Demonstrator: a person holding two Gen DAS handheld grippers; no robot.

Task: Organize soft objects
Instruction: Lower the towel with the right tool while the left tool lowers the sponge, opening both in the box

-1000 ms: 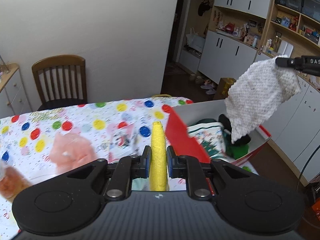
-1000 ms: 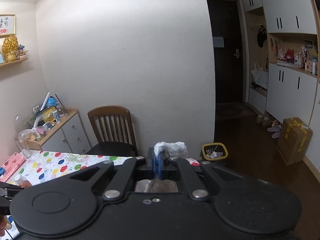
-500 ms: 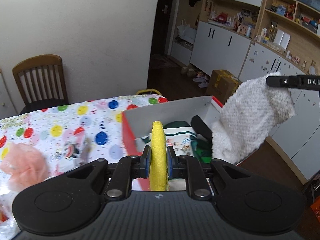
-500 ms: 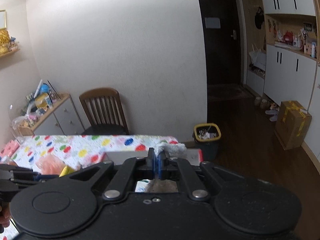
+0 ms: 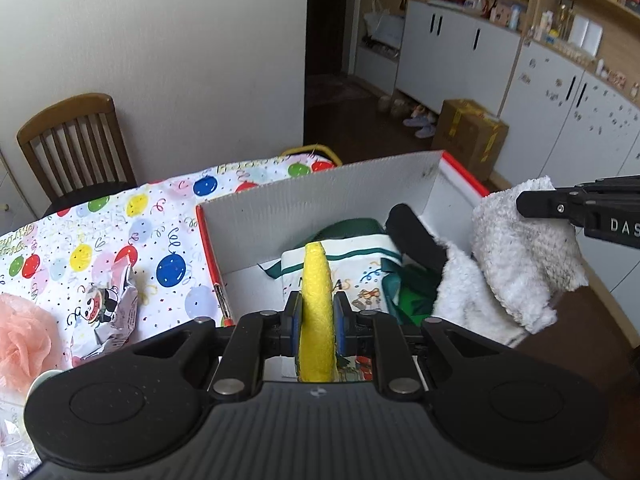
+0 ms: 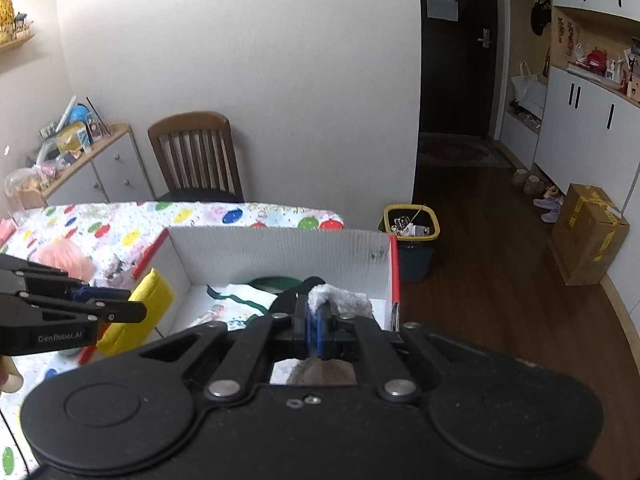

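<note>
Over white box (image 5: 320,200) on desk (image 5: 120,232): left tongs (image 5: 316,316) clenched on yellow sponge (image 5: 317,300), held upright above box's near left part. Right tongs (image 6: 316,320) clenched on white towel (image 5: 520,256), hanging over box's right side. Green-white cloth (image 5: 348,248) already inside. Pink mesh puff (image 5: 20,340) on desk, left of box.

A yellow sponge (image 5: 316,300) stands on edge, pinched above the open white box (image 5: 320,188). A white knitted towel (image 5: 520,256) hangs over the box's right side. Inside lie green-and-white fabrics (image 5: 360,268). A pink mesh pouf (image 5: 20,340) rests on the counter (image 5: 120,220).
</note>
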